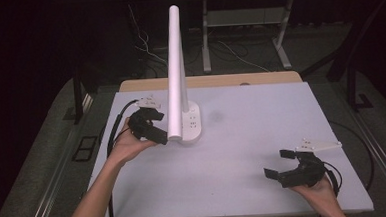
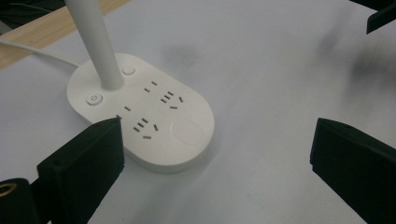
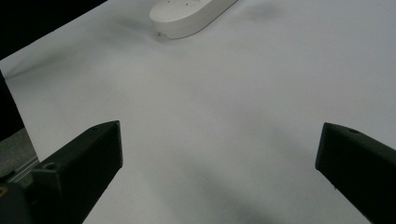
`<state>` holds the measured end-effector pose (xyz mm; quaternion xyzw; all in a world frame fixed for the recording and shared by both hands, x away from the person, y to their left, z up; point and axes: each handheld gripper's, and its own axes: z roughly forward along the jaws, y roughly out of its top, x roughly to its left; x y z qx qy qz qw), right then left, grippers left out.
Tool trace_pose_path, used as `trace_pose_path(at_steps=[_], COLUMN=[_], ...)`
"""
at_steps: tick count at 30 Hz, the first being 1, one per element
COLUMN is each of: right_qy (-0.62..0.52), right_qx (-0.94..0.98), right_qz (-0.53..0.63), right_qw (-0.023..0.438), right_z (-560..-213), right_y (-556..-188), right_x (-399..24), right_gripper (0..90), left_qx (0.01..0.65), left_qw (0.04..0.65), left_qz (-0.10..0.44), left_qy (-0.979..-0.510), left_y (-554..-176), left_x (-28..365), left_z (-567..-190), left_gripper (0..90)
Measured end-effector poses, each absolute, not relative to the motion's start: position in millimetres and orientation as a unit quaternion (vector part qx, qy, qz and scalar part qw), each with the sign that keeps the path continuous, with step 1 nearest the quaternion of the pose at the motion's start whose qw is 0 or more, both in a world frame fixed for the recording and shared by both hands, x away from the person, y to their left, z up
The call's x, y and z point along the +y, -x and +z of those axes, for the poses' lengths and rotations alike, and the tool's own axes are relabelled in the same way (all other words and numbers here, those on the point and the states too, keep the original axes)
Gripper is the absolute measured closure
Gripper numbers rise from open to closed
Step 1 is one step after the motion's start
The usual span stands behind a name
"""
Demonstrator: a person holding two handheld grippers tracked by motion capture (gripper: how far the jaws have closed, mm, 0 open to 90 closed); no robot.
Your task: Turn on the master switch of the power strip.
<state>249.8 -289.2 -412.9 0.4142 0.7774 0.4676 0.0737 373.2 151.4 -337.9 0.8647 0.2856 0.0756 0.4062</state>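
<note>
White plastic marks the thing in hand: a desk lamp with a socket base (image 1: 192, 124) standing left of centre on the pale table (image 1: 262, 135), its tube-like lamp arm (image 1: 175, 69) rising toward the camera in the high view. The left gripper (image 1: 149, 128) sits just beside the base on its left, at the lamp arm's lower end, and whether it touches the tube I cannot tell from here. The right gripper (image 1: 284, 165) rests near the front right corner, well apart from the lamp, jaws spread wide on nothing. Open table lies between the two hands and to the lamp's right; the table's far edge is close behind the base.

From the left gripper view, the jaws of the left gripper (image 2: 215, 163) stand wide apart and empty. The oval base (image 2: 144, 112) lies just ahead, nearer the left jaw, its long axis running from far left to near right. A power button (image 2: 94, 99) and a second small button (image 2: 128, 70) flank the foot of the stem (image 2: 95, 42); sockets and a round pad (image 2: 187, 132) fill the rest. A white cord (image 2: 37, 52) leaves toward the wooden edge.

In the right gripper view, the right gripper (image 3: 219, 177) also gapes wide over bare table, with the end of the base (image 3: 191, 16) far ahead. The left hand is clearly the nearer, so any press or grasp on the lamp likely falls to it, a short reach forward.
</note>
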Motion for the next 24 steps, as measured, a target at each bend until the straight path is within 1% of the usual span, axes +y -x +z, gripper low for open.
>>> trace_pose_path(at_steps=[3, 13, 24], right_qy=[-0.415, -0.417, -0.416], right_qx=[0.776, 0.776, 0.776], right_qz=[0.468, 0.467, 0.469], right_qw=[0.08, 0.074, 0.078], right_z=[-413.5, -413.5, -414.2], right_y=[-250.3, -249.8, -250.0], right_x=[-289.8, -290.2, -291.7], right_gripper=[0.2, 0.2, 0.2], left_qx=[0.284, 0.29, 0.298], left_qw=[0.405, 0.398, 0.389], left_qz=[0.074, 0.071, 0.072], left_qy=[-0.866, -0.868, -0.869], left_y=[-378.1, -396.4, -417.6], left_x=[150.5, 151.5, 153.9], left_z=[-337.3, -335.5, -334.2], left_gripper=[2.7, 5.9, 9.4])
